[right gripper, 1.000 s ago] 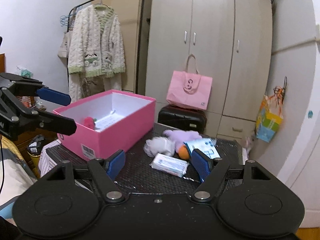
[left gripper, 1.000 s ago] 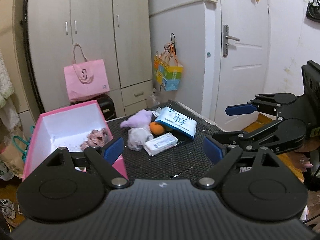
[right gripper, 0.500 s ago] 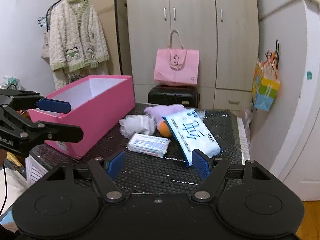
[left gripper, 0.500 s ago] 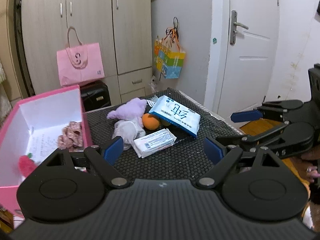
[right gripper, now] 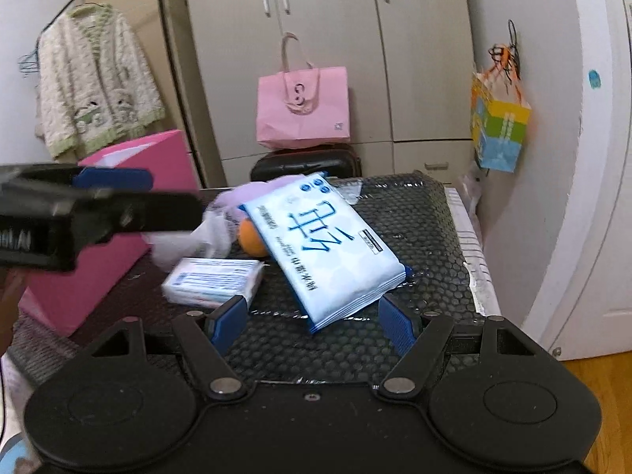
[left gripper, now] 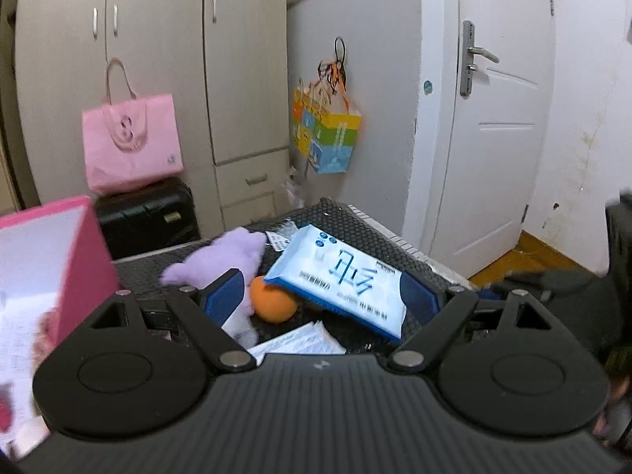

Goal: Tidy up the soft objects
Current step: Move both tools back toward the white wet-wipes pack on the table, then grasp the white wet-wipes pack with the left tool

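A large blue-and-white tissue pack [left gripper: 339,280] [right gripper: 324,245] lies on the black mat, propped on an orange ball [left gripper: 274,302] [right gripper: 251,239]. A purple plush toy [left gripper: 233,256] and a white soft bundle [right gripper: 197,237] lie beside it. A small white wipes pack [right gripper: 215,280] [left gripper: 300,341] lies in front. The pink box [left gripper: 59,260] [right gripper: 118,229] stands at the left. My left gripper [left gripper: 322,300] is open just above the pile. My right gripper [right gripper: 312,318] is open, close to the tissue pack's near corner. The left gripper [right gripper: 114,197] shows in the right wrist view.
The black honeycomb mat [right gripper: 414,237] covers the table, whose right edge is near a white door [left gripper: 493,118]. A pink bag [right gripper: 302,110] on a black suitcase [left gripper: 146,221], wardrobes and a hanging colourful bag [left gripper: 328,138] stand behind.
Both grippers have moved forward and down toward the pile of soft things; the tissue pack now looms between the fingers. Both stay open and empty.
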Demonstrator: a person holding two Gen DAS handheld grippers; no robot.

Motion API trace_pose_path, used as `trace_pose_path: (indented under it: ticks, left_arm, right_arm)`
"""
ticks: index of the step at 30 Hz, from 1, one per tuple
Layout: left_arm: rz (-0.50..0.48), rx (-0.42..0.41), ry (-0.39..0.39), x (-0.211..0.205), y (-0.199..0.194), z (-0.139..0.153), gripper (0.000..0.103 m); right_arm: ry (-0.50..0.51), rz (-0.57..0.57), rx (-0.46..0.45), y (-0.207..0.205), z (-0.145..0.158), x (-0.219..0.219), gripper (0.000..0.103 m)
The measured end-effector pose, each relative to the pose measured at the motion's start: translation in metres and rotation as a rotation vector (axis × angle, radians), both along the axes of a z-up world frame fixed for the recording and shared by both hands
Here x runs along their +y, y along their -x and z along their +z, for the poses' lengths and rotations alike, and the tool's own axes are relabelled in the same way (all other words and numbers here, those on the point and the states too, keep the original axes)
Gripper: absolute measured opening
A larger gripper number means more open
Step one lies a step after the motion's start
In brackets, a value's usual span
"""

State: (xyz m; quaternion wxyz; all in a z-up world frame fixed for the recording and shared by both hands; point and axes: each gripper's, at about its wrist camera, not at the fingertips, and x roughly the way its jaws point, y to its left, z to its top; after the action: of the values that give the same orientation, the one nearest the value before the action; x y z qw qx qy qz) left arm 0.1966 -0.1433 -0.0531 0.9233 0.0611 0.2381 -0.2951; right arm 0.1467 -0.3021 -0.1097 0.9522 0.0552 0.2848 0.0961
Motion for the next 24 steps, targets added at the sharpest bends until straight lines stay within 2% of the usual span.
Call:
trace_pose_path:
  ticks: [3,7,11,13,16,18,20,24]
  left_arm:
    - [0.007,0.024,-0.002,-0.013,-0.021,-0.006,0.084]
    - [0.036,0.006,-0.008,-0.022,-0.042,-0.015,0.082]
    - [0.044,0.04,0.033,-0.022,-0.056,-0.021,0.077]
    - [0.029,0.064,0.047,-0.022,-0.06,-0.026,0.063]
    - [0.002,0.111,0.039,-0.024,-0.062,-0.032,0.048]
    - [-0.016,0.131,0.035,-0.023,-0.06,-0.035,0.043]
    - [-0.02,0.125,0.022,-0.024,-0.055,-0.035,0.042]
    - [-0.034,0.121,-0.004,-0.026,-0.045,-0.035,0.04]
  right_arm:
    - [-0.032,-0.039,0.03,-0.014,-0.011,0.001,0.078]
    - [-0.062,-0.078,0.037,-0.023,-0.017,0.0,0.078]
    - [-0.069,-0.085,0.041,-0.026,-0.02,-0.002,0.081]
    - [-0.073,-0.079,0.043,-0.028,-0.02,-0.003,0.081]
    - [-0.071,-0.078,0.04,-0.027,-0.022,-0.003,0.082]
    - [-0.067,-0.082,0.035,-0.026,-0.022,-0.002,0.079]
    - [-0.062,-0.1,0.03,-0.025,-0.022,-0.003,0.067]
    - [-0.066,-0.116,0.019,-0.021,-0.022,-0.008,0.057]
